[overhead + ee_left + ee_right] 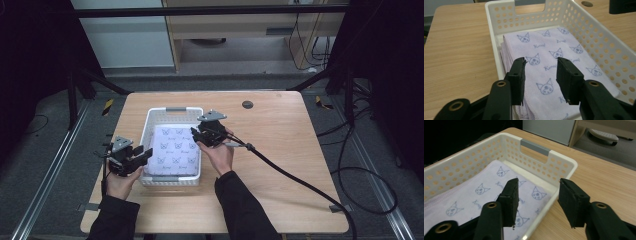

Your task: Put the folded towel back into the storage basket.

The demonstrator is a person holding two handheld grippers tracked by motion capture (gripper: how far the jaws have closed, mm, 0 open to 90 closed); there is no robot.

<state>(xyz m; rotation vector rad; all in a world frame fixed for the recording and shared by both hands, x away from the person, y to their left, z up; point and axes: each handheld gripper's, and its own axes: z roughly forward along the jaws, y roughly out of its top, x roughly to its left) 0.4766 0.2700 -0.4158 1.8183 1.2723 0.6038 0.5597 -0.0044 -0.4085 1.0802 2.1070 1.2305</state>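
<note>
A folded lilac towel (175, 150) with a blue cat-face print lies flat inside a white perforated basket (172, 111) on the wooden table. My left gripper (142, 153) hovers at the basket's near left corner; in the left gripper view its jaws stand apart over the towel (554, 57) with nothing between them. My right gripper (198, 134) hangs over the basket's right rim. In the right gripper view its jaws are apart above the rim (554, 195) and the towel (484, 190), gripping nothing.
The basket has grey handles at its far end (175, 109) and near end. A thick black cable (300, 182) trails from the right gripper across the table to the right. A dark round grommet (247, 104) sits near the far edge. Bare wood lies right of the basket.
</note>
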